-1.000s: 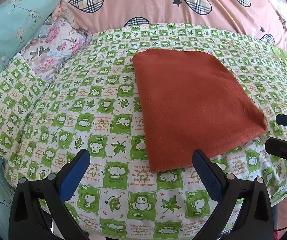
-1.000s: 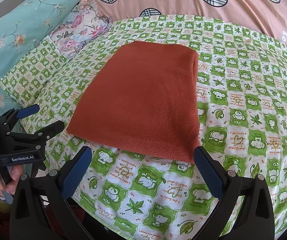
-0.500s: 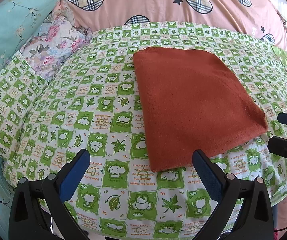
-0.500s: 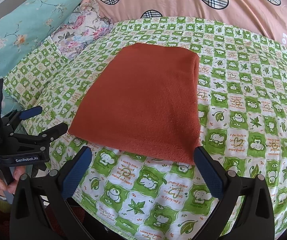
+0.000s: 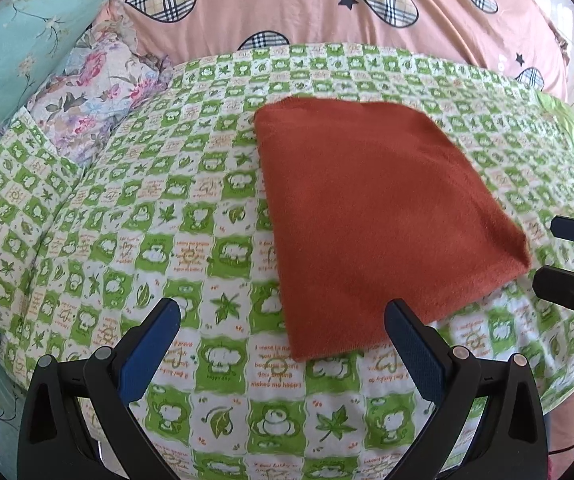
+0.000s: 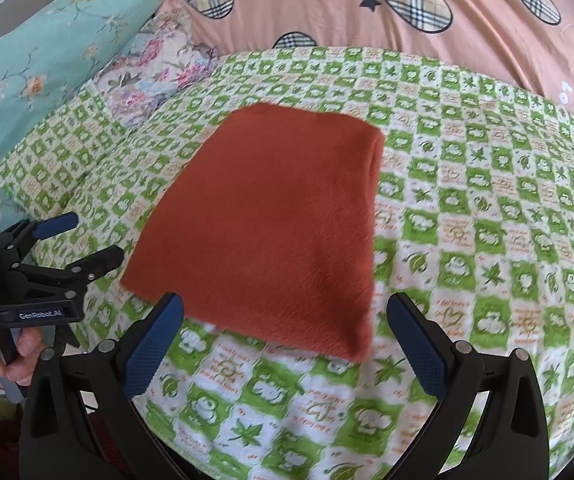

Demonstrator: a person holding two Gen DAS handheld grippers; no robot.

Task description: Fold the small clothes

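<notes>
Since the earlier frames both grippers had drawn back a little toward the near edge of the bed, so the red cloth (image 5: 379, 220) sat slightly farther off in each view; the cloth itself had not shifted. It lay flat as a neat folded rectangle on the green checked sheet (image 5: 191, 216), touched by nothing. The left gripper (image 5: 283, 340) hung low before the cloth's near left corner, jaws spread wide and empty. The right gripper (image 6: 285, 334) did likewise at the near right edge, jaws wide apart and empty. That both stood clear with jaws apart suggested the fold was judged finished, or another fold was being lined up. Pillows (image 6: 59, 40) were piled at the back.
</notes>
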